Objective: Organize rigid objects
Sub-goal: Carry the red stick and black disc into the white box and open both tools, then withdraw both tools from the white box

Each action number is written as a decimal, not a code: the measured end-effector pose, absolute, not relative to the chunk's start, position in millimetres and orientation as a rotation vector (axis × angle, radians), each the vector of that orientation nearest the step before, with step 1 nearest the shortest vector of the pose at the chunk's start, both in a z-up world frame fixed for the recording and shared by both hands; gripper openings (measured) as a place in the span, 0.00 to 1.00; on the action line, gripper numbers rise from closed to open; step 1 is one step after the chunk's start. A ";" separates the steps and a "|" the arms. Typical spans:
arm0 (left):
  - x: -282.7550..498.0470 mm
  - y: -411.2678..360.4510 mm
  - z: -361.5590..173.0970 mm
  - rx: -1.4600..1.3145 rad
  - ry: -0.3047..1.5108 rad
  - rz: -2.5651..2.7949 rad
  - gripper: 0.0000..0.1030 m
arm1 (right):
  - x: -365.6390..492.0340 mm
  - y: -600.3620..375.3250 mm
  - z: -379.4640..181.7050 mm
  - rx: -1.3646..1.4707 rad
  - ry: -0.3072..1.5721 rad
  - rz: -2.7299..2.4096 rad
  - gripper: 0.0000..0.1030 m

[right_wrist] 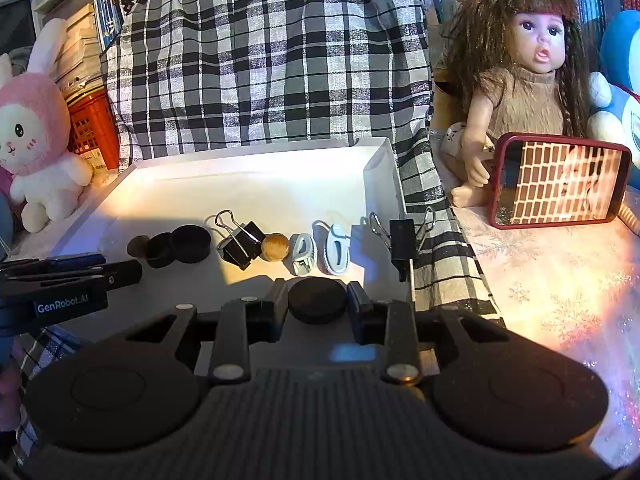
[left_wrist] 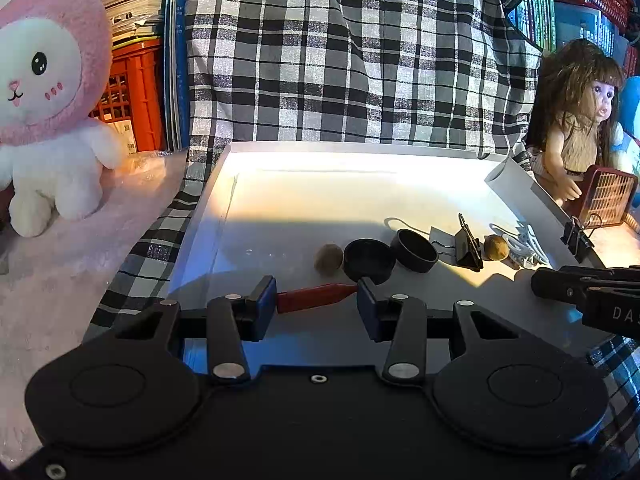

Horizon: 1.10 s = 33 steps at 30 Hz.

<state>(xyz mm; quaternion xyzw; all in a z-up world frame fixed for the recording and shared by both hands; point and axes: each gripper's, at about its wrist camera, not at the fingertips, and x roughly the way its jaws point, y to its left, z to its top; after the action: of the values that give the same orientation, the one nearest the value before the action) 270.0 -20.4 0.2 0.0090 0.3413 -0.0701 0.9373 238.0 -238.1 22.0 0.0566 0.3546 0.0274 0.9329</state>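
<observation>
A white tray holds a row of small items: a brown ball, two black caps, a black binder clip, a second ball and white clips. My left gripper is shut on a red stick, held crosswise low over the tray's near part. My right gripper is shut on a black round cap, just in front of the row: caps, binder clip, ball, white clips. Another binder clip grips the tray's right wall.
A checked cloth lies under and behind the tray. A pink plush rabbit stands at the left. A doll and a red-framed mirror stand at the right. Books and red crates fill the background.
</observation>
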 end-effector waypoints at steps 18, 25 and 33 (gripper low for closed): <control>256.5 -25.5 2.2 0.051 0.672 -0.143 0.61 | 229.5 -238.3 24.2 0.125 0.702 0.060 0.54; 236.0 -23.8 12.7 0.044 0.651 -0.143 0.70 | 207.1 -239.7 37.7 0.113 0.655 0.085 0.62; 196.9 -24.3 20.6 0.093 0.608 -0.161 0.73 | 169.3 -239.2 45.8 0.090 0.617 0.124 0.72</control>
<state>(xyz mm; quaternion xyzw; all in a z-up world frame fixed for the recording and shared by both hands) 196.9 -24.3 20.6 0.0455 0.2988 -0.0793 0.9499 169.3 -239.2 45.8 0.0444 0.3031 0.0611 0.9500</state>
